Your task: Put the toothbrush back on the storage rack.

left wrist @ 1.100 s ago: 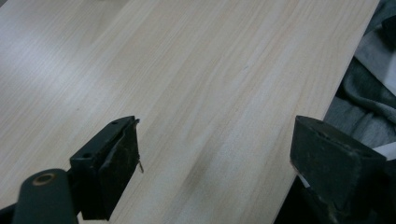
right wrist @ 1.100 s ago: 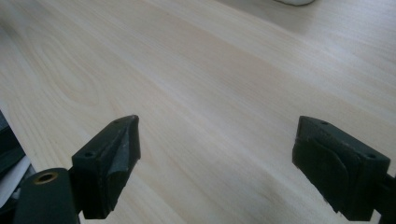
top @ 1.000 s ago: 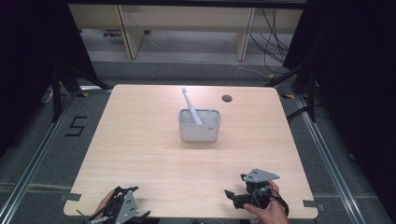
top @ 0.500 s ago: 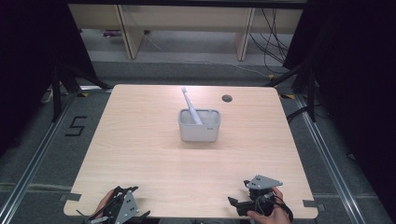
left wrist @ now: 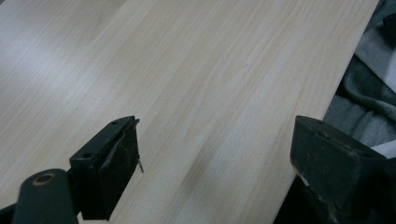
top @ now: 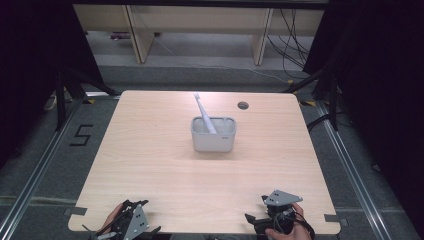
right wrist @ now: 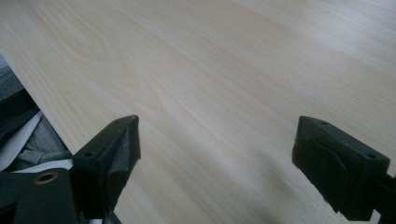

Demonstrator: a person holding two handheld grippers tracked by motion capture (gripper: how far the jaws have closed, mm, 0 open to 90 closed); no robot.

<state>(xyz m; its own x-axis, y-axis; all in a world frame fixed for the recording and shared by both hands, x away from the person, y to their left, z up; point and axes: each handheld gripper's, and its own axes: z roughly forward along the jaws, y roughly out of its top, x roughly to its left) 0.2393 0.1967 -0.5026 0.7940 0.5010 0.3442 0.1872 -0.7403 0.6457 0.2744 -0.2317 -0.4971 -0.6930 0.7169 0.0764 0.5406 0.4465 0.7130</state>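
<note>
A box (top: 213,135) sat on the tabletop (top: 150,165) just above frame centre, with a brush (top: 204,113) standing in it, leaning to the upper left. A hole (top: 243,105) lay to its upper right. Both grippers, left (top: 131,223) and right (top: 267,217), were at the bottom edge.

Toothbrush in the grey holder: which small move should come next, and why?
Probably reach the right gripper forward toward the toothbrush. It leans in the holder at mid-table, while both grippers sit at the near edge, jaws open and empty. The left gripper is no closer, so either could go; the right seems slightly better placed.
</note>
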